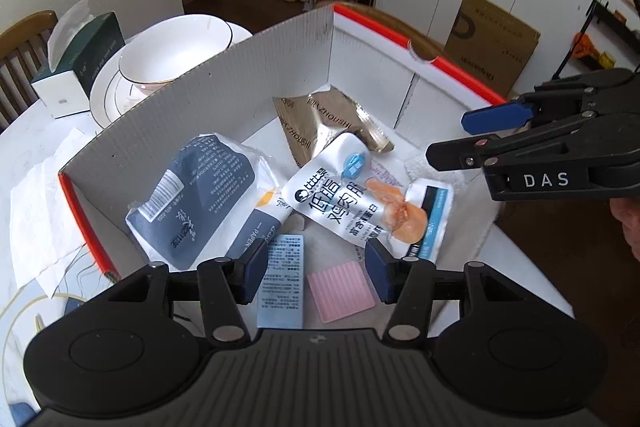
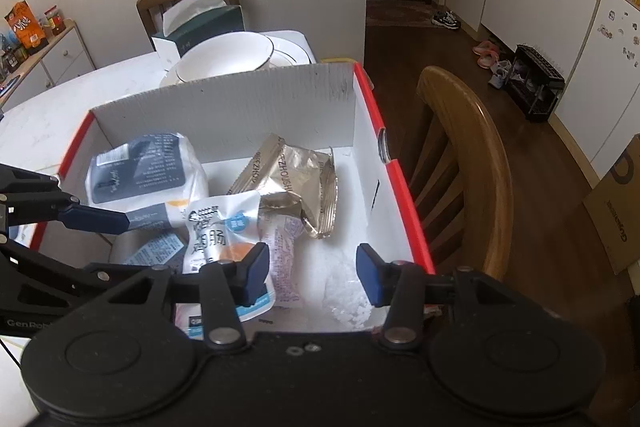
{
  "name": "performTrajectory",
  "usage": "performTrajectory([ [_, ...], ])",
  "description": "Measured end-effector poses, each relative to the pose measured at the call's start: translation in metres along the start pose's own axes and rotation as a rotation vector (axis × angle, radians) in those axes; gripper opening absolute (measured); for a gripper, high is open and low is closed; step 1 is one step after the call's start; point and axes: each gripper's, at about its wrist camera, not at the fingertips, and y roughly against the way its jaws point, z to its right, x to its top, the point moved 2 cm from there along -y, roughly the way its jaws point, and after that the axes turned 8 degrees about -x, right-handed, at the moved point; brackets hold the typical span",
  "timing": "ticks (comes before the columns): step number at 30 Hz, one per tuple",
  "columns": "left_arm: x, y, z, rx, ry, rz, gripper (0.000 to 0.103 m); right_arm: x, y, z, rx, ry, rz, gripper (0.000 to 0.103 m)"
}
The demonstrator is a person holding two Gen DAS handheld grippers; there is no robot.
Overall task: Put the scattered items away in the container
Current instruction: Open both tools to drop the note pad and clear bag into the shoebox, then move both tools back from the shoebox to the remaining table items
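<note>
Both the left gripper [image 1: 316,273] and right gripper [image 2: 312,273] are held parted and empty above the box [image 1: 280,55], where the packets [image 1: 340,203] lie; withdrawal is best made straight upward.

Left gripper [image 1: 316,273] tilted steeply down, jaws apart, nothing between pads. Right gripper [image 2: 312,273] likewise angled down, jaws apart and empty. Both close together, tips converging, not touching.
</note>
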Motion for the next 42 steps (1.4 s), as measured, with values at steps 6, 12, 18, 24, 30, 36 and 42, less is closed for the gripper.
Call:
performTrajectory([
  [6, -0.005, 0.022, 0.004, -0.013, 0.019, 0.068, 0.052, -0.001, 0.016, -0.010, 0.018, 0.009, 0.023, 0.048],
  [12, -0.012, 0.045, 0.003, -0.013, 0.036, 0.123, 0.052, -0.002, 0.034, -0.025, 0.036, 0.027, 0.048, 0.048],
  [18, -0.023, 0.070, -0.005, -0.022, 0.057, 0.177, 0.052, -0.004, 0.049, -0.047, 0.042, 0.046, 0.069, 0.048],
  [24, -0.038, 0.094, -0.011, -0.020, 0.051, 0.224, 0.056, -0.009, 0.064, -0.074, 0.048, 0.060, 0.091, 0.057],
  [30, -0.056, 0.116, -0.022, -0.019, 0.055, 0.252, 0.060, -0.014, 0.075, -0.102, 0.061, 0.067, 0.111, 0.061],
  [36, -0.078, 0.135, -0.039, -0.018, 0.082, 0.267, 0.062, -0.021, 0.083, -0.133, 0.077, 0.082, 0.123, 0.063],
  [42, -0.105, 0.156, -0.059, -0.001, 0.116, 0.286, 0.062, -0.029, 0.091, -0.166, 0.087, 0.113, 0.142, 0.068],
])
